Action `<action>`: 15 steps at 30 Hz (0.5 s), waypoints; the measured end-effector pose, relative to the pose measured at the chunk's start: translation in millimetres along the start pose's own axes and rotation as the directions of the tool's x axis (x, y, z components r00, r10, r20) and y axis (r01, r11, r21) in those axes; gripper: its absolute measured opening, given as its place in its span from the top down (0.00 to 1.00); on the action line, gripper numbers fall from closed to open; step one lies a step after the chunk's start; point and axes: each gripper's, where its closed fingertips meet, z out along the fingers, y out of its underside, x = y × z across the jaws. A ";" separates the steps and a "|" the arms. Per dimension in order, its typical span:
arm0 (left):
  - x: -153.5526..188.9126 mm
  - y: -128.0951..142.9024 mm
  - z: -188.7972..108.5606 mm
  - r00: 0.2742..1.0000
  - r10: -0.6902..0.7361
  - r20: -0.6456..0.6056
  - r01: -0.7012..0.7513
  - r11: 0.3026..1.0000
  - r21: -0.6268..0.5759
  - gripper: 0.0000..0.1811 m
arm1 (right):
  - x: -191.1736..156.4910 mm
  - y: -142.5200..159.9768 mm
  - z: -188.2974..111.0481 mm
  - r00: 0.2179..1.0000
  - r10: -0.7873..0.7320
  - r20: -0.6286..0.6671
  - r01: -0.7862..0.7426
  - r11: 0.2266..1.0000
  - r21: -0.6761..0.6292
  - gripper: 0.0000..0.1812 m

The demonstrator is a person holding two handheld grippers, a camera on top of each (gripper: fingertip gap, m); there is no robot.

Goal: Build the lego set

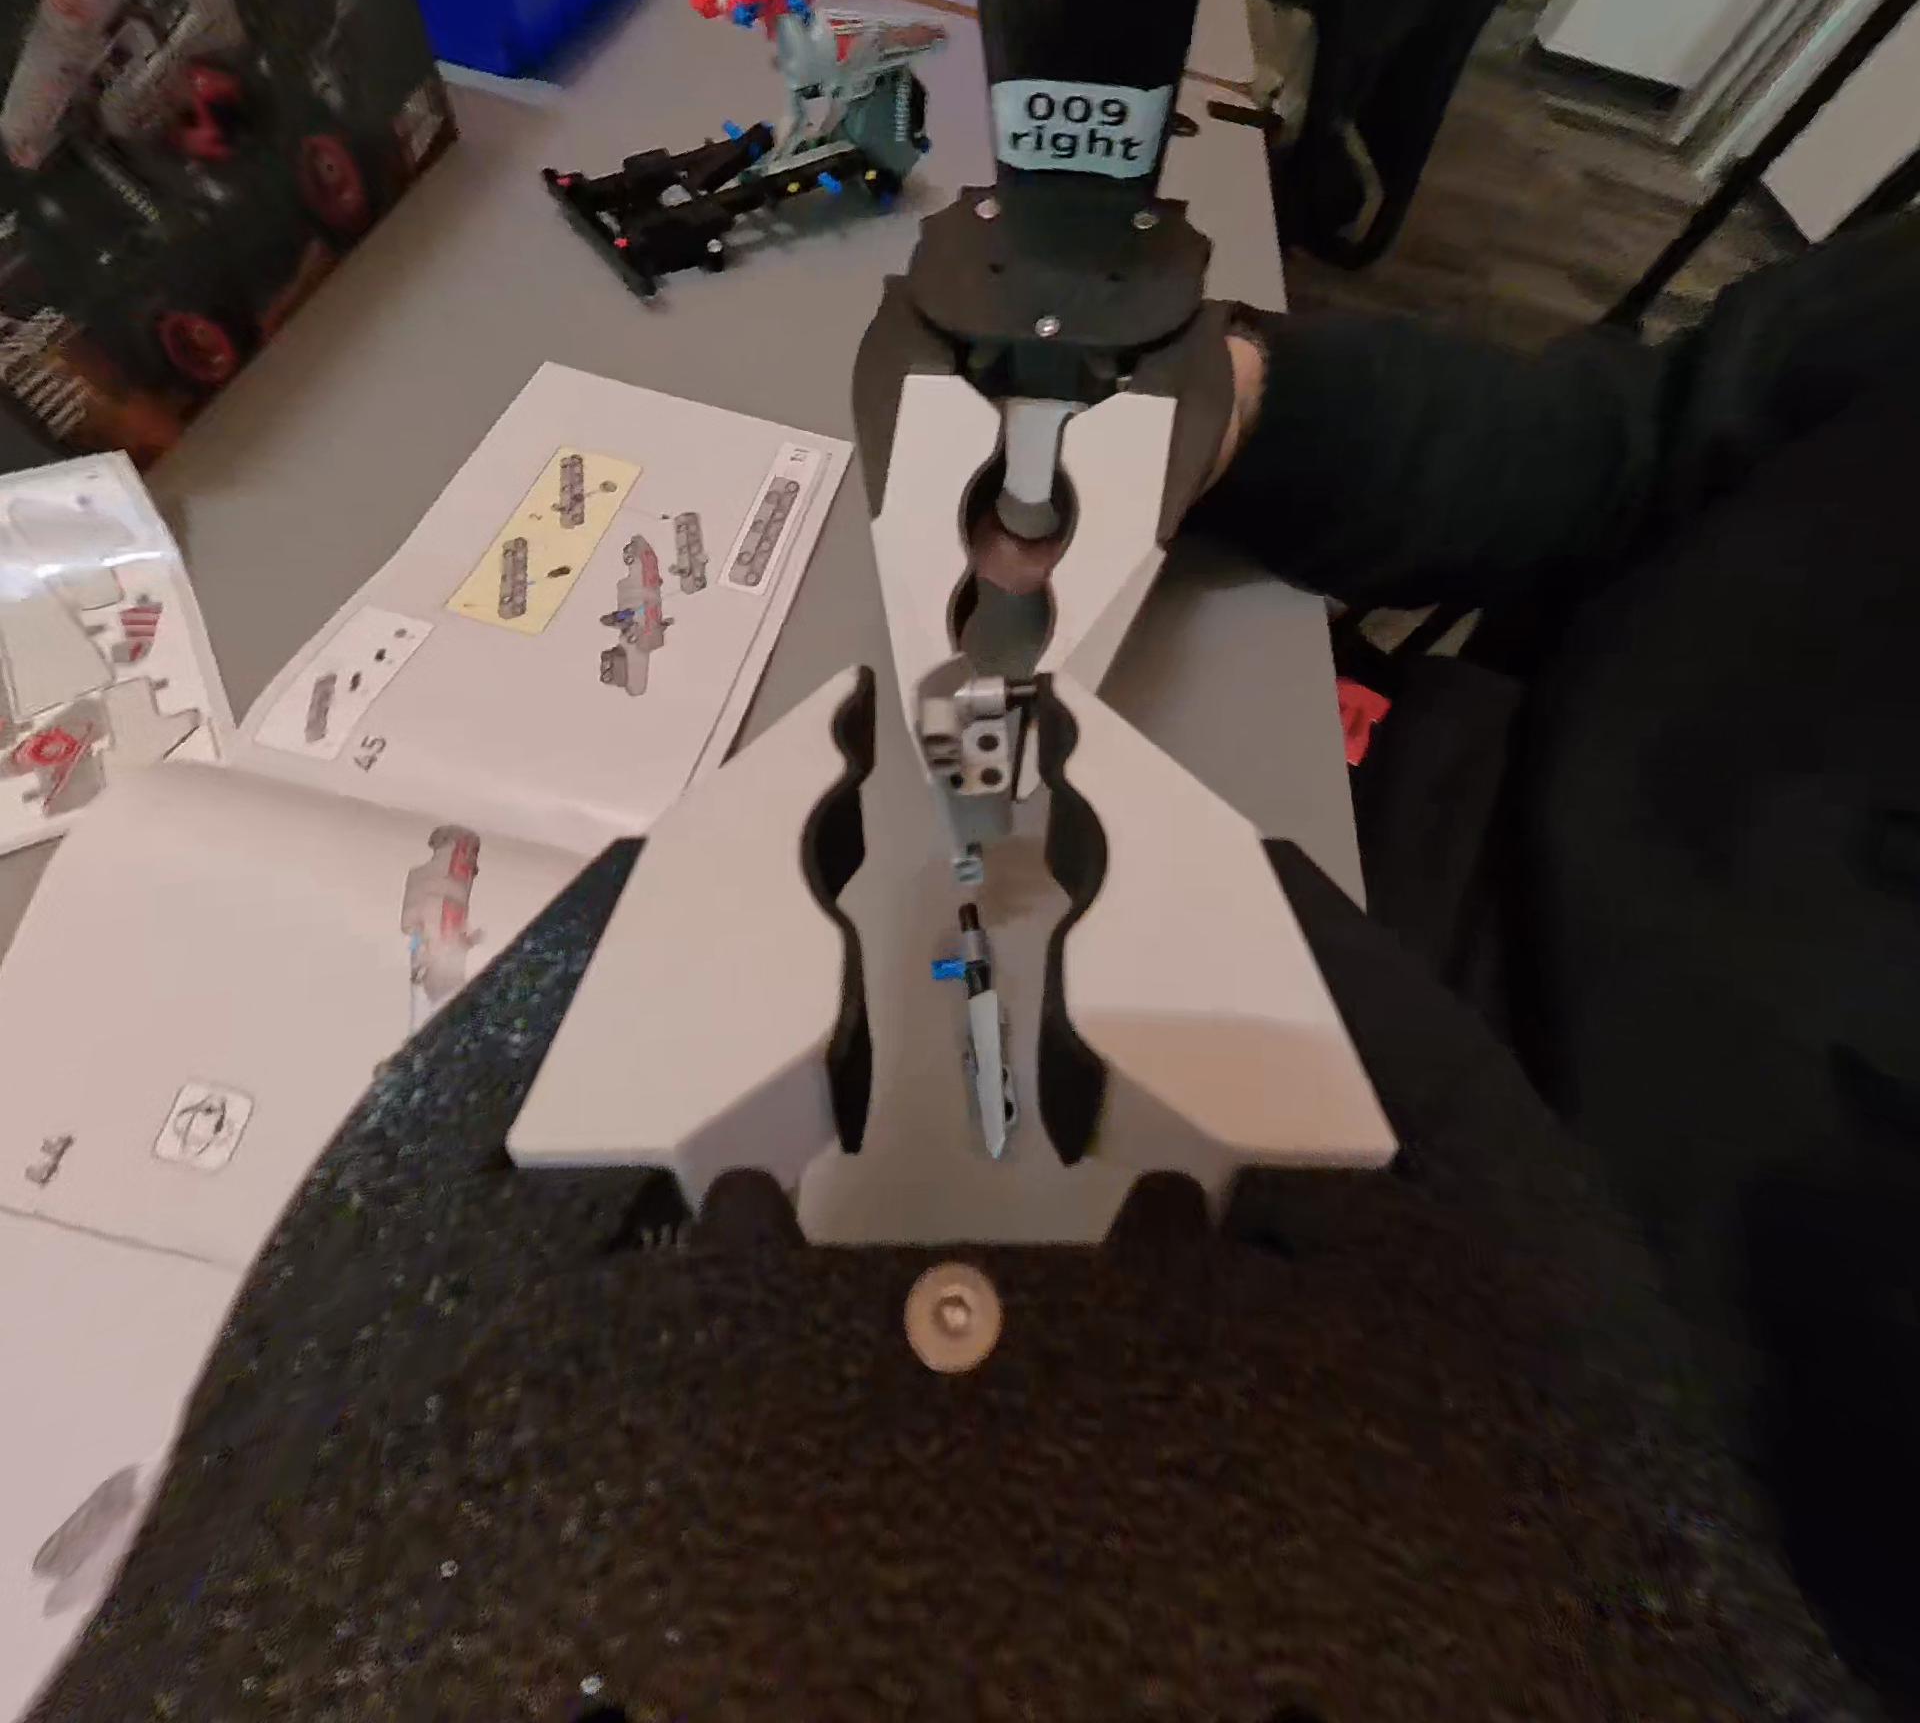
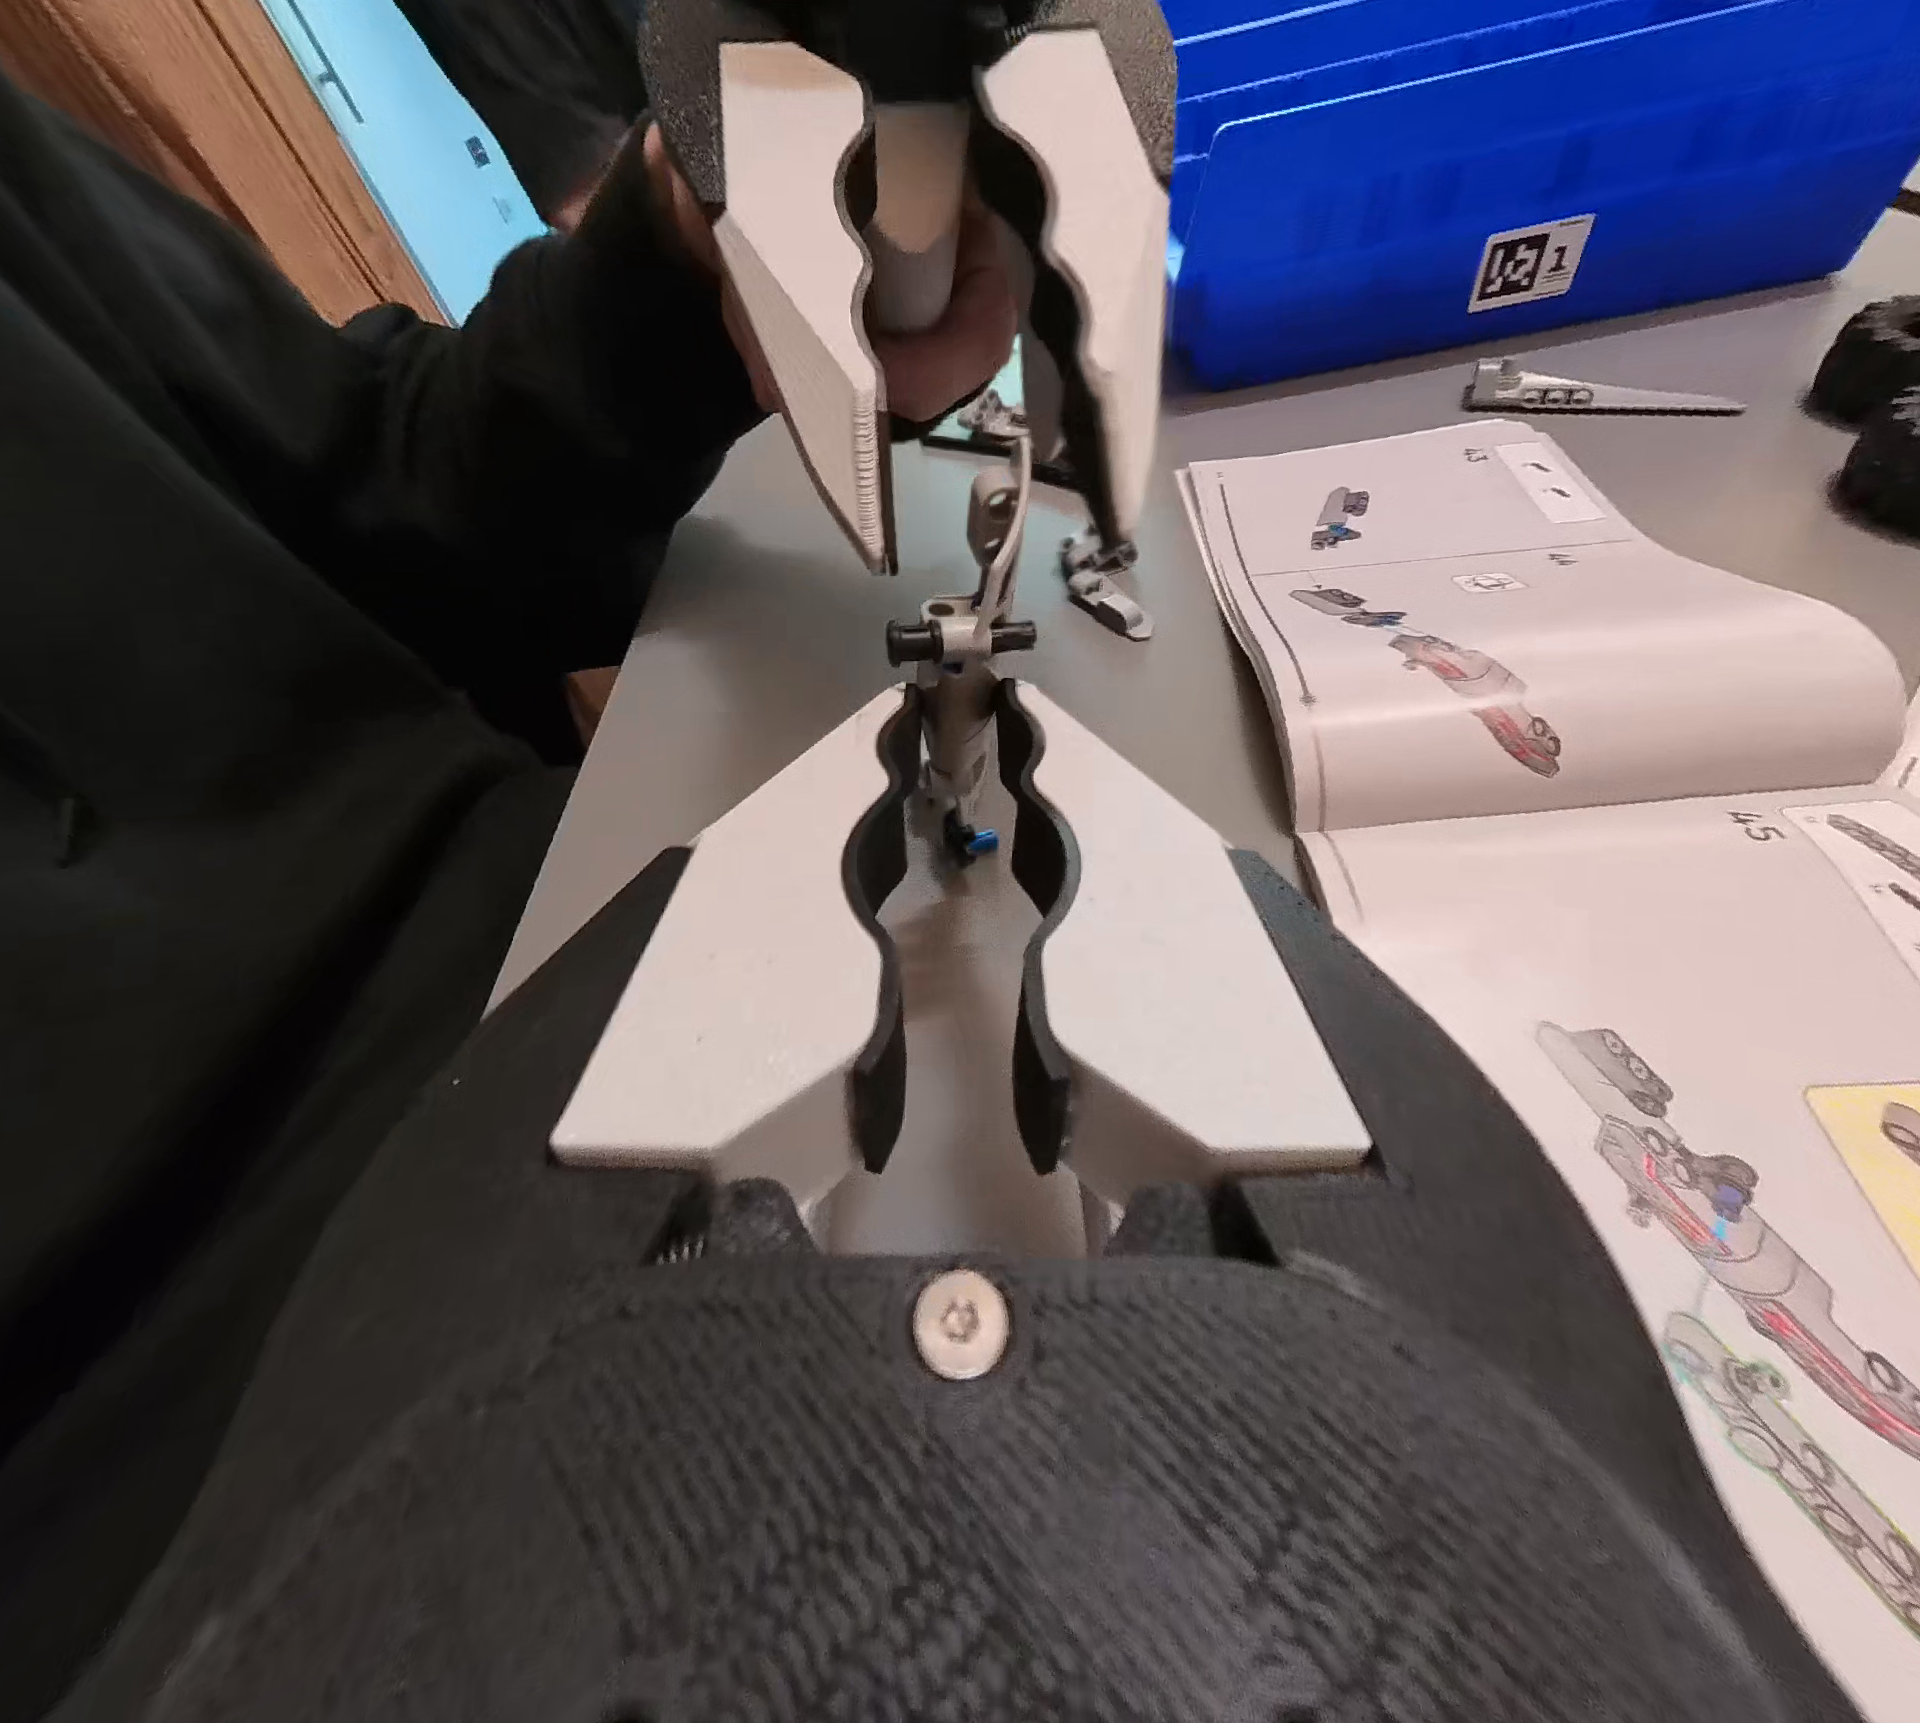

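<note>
Left tongs: my left gripper (image 1: 961,707) has its white wedge fingers spread apart, gripping nothing; the far end of the assembly sits in the gap between them.
Right tongs: my right gripper (image 2: 961,702) is clamped at its tips on the small light-grey Lego Technic assembly with black pins and a blue peg (image 2: 961,717).
Task piece: that assembly is held above the table, between the two facing grippers; I think its lower end hangs free, though the left wrist view is blurred there.
Surface: a smooth grey tabletop (image 1: 488,291), with an open white instruction booklet (image 2: 1558,634) lying flat beside my grippers.
Other build: a black, grey and red partly built Lego model (image 1: 758,146) rests farther back on the table, well apart.
Loose part: a grey toothed wedge-shaped piece (image 2: 1590,397) lies near the bins.
Room: blue plastic storage bins (image 2: 1538,146) stand at the table's far edge; a dark printed Lego box (image 1: 197,94) stands at one corner; a wooden door (image 2: 156,63) is off to the side.
</note>
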 end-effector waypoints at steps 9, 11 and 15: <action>1.1 -18.8 -0.1 0.997 -0.046 -0.065 0.058 0.980 0.191 0.97 | -1.7 -20.7 -7.6 1.000 0.004 0.026 -0.008 0.988 0.155 0.93; 1.8 -26.0 -1.7 0.997 -0.032 -0.076 0.051 0.961 0.273 0.97 | -0.7 -26.4 -9.7 1.000 0.002 0.023 -0.006 0.980 0.198 0.91; 6.0 -24.9 6.2 0.996 -0.006 -0.091 0.032 0.958 0.285 0.97 | -3.0 -28.1 -5.3 0.999 -0.033 0.016 0.029 0.979 0.202 0.88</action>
